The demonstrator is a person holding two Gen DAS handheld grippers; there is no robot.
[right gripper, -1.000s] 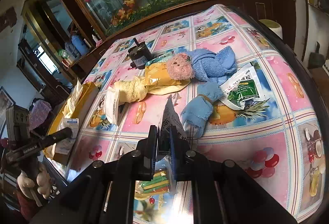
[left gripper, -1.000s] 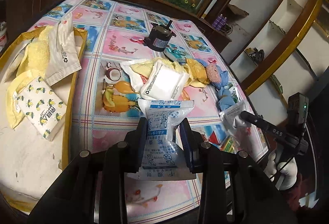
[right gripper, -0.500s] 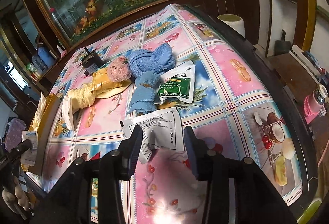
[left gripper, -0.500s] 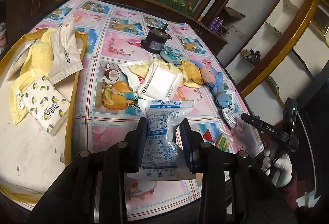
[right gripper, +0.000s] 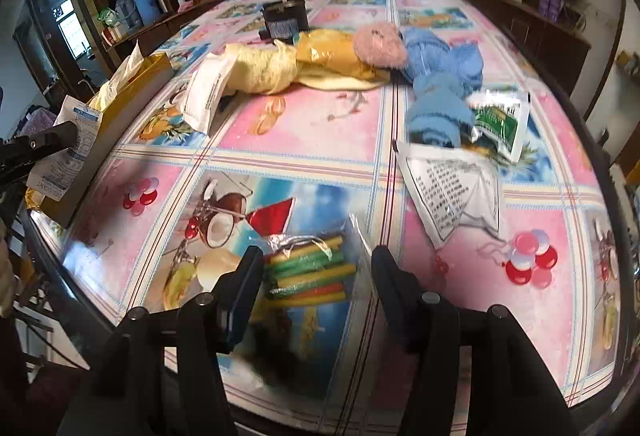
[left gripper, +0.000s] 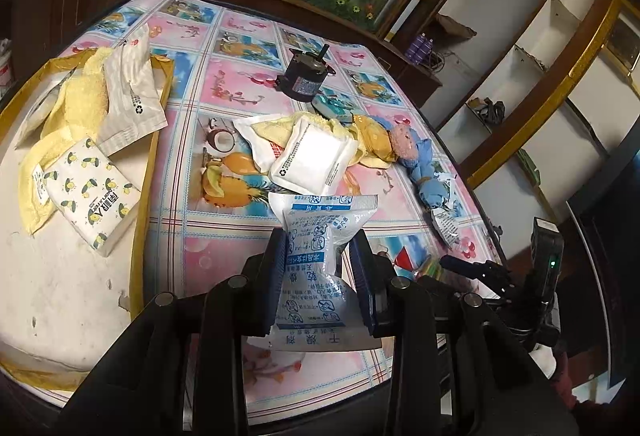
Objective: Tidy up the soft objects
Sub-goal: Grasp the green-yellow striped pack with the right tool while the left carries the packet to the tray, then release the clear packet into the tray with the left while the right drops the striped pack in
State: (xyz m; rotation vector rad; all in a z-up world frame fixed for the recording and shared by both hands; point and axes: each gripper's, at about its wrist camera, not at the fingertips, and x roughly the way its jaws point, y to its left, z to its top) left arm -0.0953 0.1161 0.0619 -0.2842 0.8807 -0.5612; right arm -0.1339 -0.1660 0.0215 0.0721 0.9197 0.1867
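The white desiccant pouch [left gripper: 316, 256] is pinched in the left tongs [left gripper: 320, 268], held above the table [left gripper: 224, 232] just right of the gold-rimmed tray [left gripper: 140, 196]. The right tongs [right gripper: 316, 276] are opening around the clear packet of coloured sticks [right gripper: 312, 272], nothing gripped yet. Slippery film could be squeezed out sideways, or only a corner could get caught and dropped short of the tray.

Dim indoor light, tablecloth glare, fisheye-bent edges, right view motion-blurred
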